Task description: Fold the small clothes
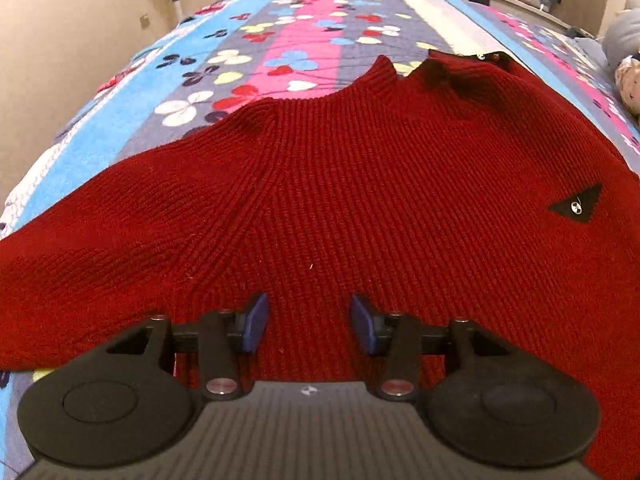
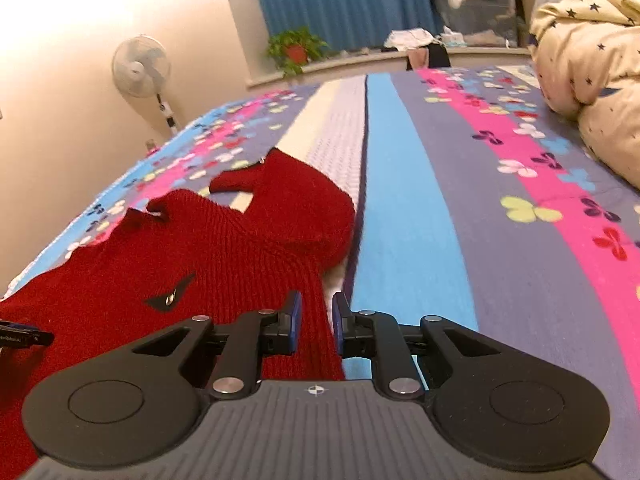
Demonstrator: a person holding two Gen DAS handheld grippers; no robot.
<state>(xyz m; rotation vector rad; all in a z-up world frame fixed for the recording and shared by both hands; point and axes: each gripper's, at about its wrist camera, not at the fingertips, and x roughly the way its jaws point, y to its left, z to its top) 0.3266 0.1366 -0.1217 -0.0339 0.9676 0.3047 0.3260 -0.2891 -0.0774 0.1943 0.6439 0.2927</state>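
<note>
— Honestly, how did the sweater (image 1: 340,200) handle?
— Soft, floppy knit, spread on the bedspread (image 2: 500,208). My right gripper (image 2: 317,316) pinched its side edge; my left gripper (image 1: 310,322) hung released.

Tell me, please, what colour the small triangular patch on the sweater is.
Black, with a small silver stud on the patch; the left wrist view shows it best.

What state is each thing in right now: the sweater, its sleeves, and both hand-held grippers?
Red sweater: spread on the bedspread, unfolded.
Sleeve on the camera's left: lying out flat to the side.
Other sleeve: a band of it between the right pads.
Left hand-held gripper: open over the knit, gripping nothing.
Right hand-held gripper: closed on the sleeve.
</note>
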